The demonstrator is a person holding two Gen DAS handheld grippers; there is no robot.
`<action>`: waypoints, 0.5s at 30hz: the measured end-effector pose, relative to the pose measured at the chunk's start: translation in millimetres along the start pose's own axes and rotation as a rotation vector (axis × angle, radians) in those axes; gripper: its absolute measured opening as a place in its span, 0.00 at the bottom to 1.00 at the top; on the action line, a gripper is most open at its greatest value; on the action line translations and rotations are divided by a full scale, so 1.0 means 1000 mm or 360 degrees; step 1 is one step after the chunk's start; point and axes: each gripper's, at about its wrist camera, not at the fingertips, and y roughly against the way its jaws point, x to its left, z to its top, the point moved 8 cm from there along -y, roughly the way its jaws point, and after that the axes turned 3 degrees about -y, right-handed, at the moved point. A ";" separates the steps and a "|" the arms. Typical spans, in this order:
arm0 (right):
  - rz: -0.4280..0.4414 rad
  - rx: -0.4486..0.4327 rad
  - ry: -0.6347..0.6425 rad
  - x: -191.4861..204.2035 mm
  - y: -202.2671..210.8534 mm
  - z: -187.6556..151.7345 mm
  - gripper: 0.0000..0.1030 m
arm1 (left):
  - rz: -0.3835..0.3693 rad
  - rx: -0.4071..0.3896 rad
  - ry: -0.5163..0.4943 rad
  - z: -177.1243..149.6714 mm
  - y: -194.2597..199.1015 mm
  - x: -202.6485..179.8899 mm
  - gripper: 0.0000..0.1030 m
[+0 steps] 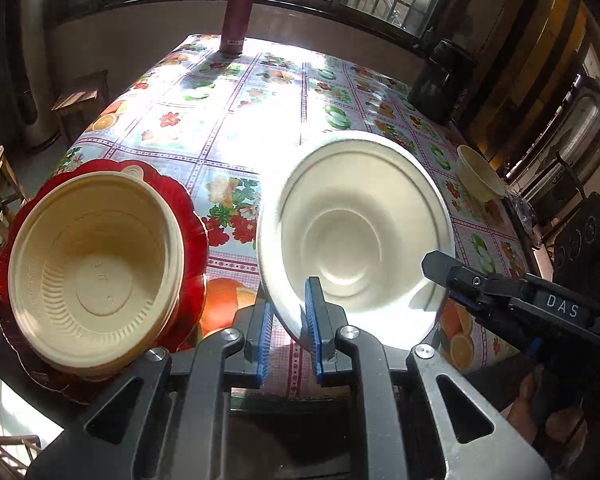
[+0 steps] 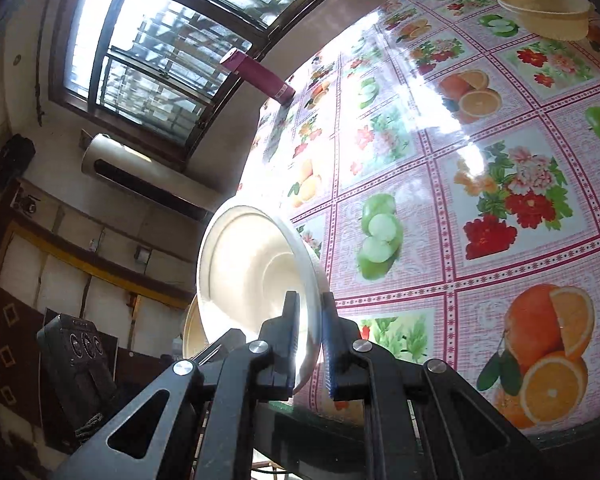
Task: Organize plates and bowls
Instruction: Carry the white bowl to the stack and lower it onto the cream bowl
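A white bowl [image 1: 356,236] is held tilted above the table, its inside facing the left wrist camera. My left gripper [image 1: 288,320] straddles its near rim, jaws close around it. My right gripper [image 1: 452,280] comes in from the right at the bowl's right rim. In the right wrist view my right gripper [image 2: 310,320] is shut on the white bowl's [image 2: 252,272] rim. A cream bowl [image 1: 96,272] sits in a red scalloped plate [image 1: 192,240] at the left. Another cream bowl [image 1: 480,174] stands at the table's right edge, also in the right wrist view [image 2: 548,8].
The table carries a fruit-and-flower oilcloth [image 1: 236,120]. A magenta flask [image 1: 236,16] stands at the far edge, a black kettle-like pot [image 1: 440,80] at the far right. Wooden stools [image 1: 82,96] stand left of the table.
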 end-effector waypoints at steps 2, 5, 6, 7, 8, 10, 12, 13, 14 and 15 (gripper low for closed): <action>0.0021 0.0034 0.0073 0.027 -0.012 -0.010 0.09 | 0.0027 -0.0046 0.0042 -0.001 0.016 0.022 0.14; 0.0040 0.0085 0.0175 0.065 -0.032 -0.022 0.09 | 0.0056 -0.0090 0.0114 -0.003 0.035 0.054 0.14; 0.0044 0.0096 0.0209 0.075 -0.038 -0.028 0.09 | 0.0062 -0.0099 0.0139 -0.005 0.040 0.065 0.14; 0.0044 0.0105 0.0240 0.086 -0.044 -0.033 0.09 | 0.0069 -0.0104 0.0165 -0.007 0.043 0.075 0.14; 0.0043 0.0115 0.0270 0.095 -0.050 -0.038 0.09 | 0.0079 -0.0108 0.0189 -0.009 0.046 0.085 0.14; 0.0042 0.0136 0.0324 0.113 -0.063 -0.050 0.09 | 0.0105 -0.0118 0.0235 -0.012 0.049 0.104 0.15; 0.0027 0.0154 0.0372 0.124 -0.077 -0.057 0.09 | 0.0131 -0.0115 0.0273 -0.015 0.049 0.120 0.15; 0.0022 0.0166 0.0385 0.126 -0.082 -0.063 0.09 | 0.0150 -0.0110 0.0285 -0.017 0.048 0.127 0.15; 0.0021 0.0181 0.0390 0.128 -0.087 -0.067 0.09 | 0.0165 -0.0106 0.0293 -0.019 0.047 0.132 0.15; 0.0019 0.0192 0.0391 0.130 -0.092 -0.072 0.09 | 0.0172 -0.0101 0.0300 -0.020 0.045 0.136 0.15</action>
